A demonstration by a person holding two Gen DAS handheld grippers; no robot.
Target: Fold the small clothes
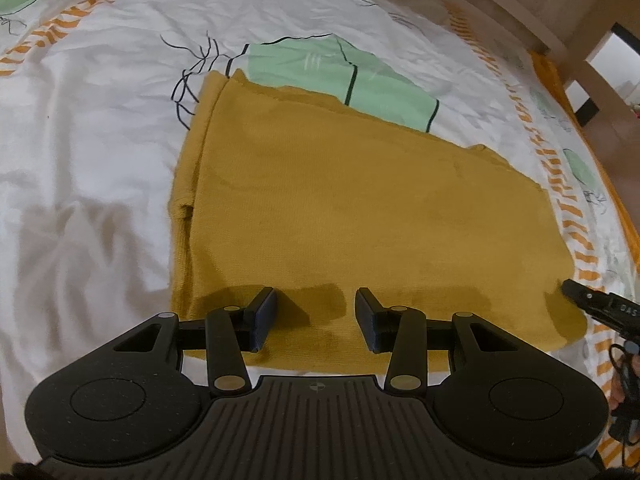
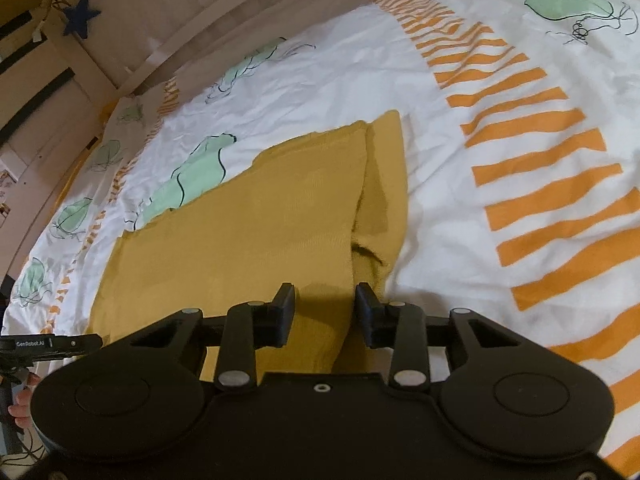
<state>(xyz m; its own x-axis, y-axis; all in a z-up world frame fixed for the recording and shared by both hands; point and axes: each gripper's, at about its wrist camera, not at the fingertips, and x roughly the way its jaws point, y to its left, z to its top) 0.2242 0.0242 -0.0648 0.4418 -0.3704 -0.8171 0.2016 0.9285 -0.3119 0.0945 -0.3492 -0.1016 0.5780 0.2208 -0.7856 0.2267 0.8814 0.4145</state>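
A mustard-yellow knit garment (image 1: 340, 208) lies flat on the bed, folded lengthwise with a doubled edge along one side. It also shows in the right wrist view (image 2: 272, 216), where the folded strip lies on its right. My left gripper (image 1: 316, 314) is open, just above the garment's near edge. My right gripper (image 2: 325, 314) is open over the near end, by the fold line. The tip of the right gripper (image 1: 588, 300) shows at the garment's near right corner in the left wrist view.
The bedcover (image 1: 100, 120) is white with green shapes and orange stripes (image 2: 540, 168). A wooden bed frame (image 1: 520, 4) runs along the far side. The other gripper (image 2: 52, 344) and a hand show at the left edge of the right wrist view.
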